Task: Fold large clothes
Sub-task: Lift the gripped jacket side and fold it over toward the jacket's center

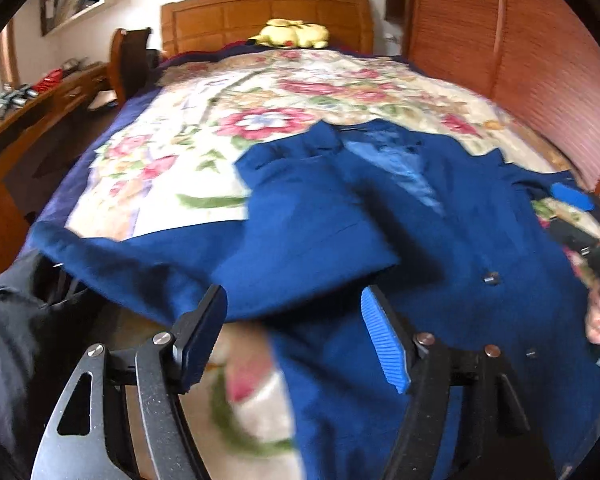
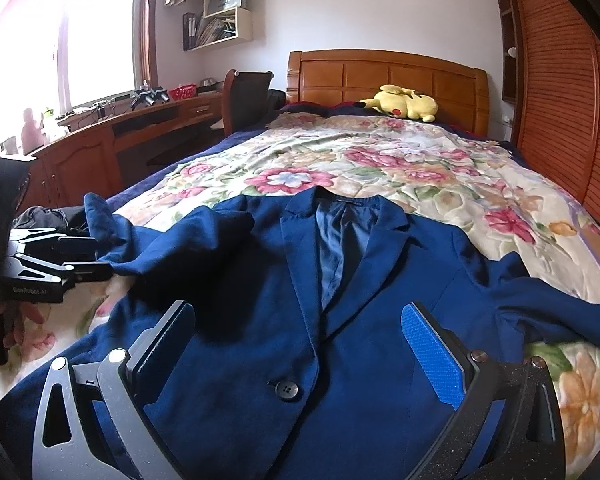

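Floral bedspread (image 2: pixel 380 160) bears a blue blazer (image 2: pixel 360 320); left tongs (image 1: pixel 296 340) and right tongs (image 2: pixel 300 348) gape empty.

The left gripper (image 1: pixel 294 332), a black two-finger tool with ribbed blue pads (image 1: pixel 384 344) on its inner faces, stands with its jaws parted and nothing pressed between them. In the right wrist view it shows at the left edge (image 2: pixel 96 258), its fingers reaching level towards the right, gripped from below by a hand (image 2: pixel 24 320). The right gripper (image 2: pixel 300 356), of the same build, has its jaws spread wide, tilted downward, gripping nothing. Fingers of the right hand (image 1: pixel 598 318) show at the left view's edge.
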`<action>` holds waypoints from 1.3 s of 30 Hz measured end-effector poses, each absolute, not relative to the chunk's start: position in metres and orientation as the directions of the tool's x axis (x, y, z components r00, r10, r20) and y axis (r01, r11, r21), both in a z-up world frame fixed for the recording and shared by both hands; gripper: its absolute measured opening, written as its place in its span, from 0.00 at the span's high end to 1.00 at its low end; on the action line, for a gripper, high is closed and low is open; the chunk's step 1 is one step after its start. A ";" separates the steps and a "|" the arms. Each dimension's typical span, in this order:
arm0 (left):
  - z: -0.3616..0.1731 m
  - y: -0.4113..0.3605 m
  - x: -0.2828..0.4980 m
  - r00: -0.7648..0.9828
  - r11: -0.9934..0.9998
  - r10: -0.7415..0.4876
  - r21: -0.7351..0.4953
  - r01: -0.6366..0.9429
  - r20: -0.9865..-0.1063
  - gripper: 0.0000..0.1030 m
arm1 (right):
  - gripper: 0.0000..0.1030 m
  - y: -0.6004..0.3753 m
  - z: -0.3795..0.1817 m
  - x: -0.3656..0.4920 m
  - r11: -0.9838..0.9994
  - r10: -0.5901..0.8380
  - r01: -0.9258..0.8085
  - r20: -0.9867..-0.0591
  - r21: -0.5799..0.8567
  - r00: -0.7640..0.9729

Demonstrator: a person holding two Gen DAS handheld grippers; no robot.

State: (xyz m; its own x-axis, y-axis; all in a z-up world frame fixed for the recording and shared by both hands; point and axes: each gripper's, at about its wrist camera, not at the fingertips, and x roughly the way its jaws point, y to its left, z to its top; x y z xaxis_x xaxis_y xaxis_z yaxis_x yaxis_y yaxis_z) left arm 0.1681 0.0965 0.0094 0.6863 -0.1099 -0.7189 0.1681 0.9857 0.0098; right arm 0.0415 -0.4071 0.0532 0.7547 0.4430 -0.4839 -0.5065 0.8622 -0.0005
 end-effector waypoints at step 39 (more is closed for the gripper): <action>0.042 0.035 0.193 0.735 0.963 0.005 0.202 0.179 -0.678 0.94 | 0.00 -0.435 0.071 0.032 0.868 0.446 -0.497 -0.452 0.006 0.773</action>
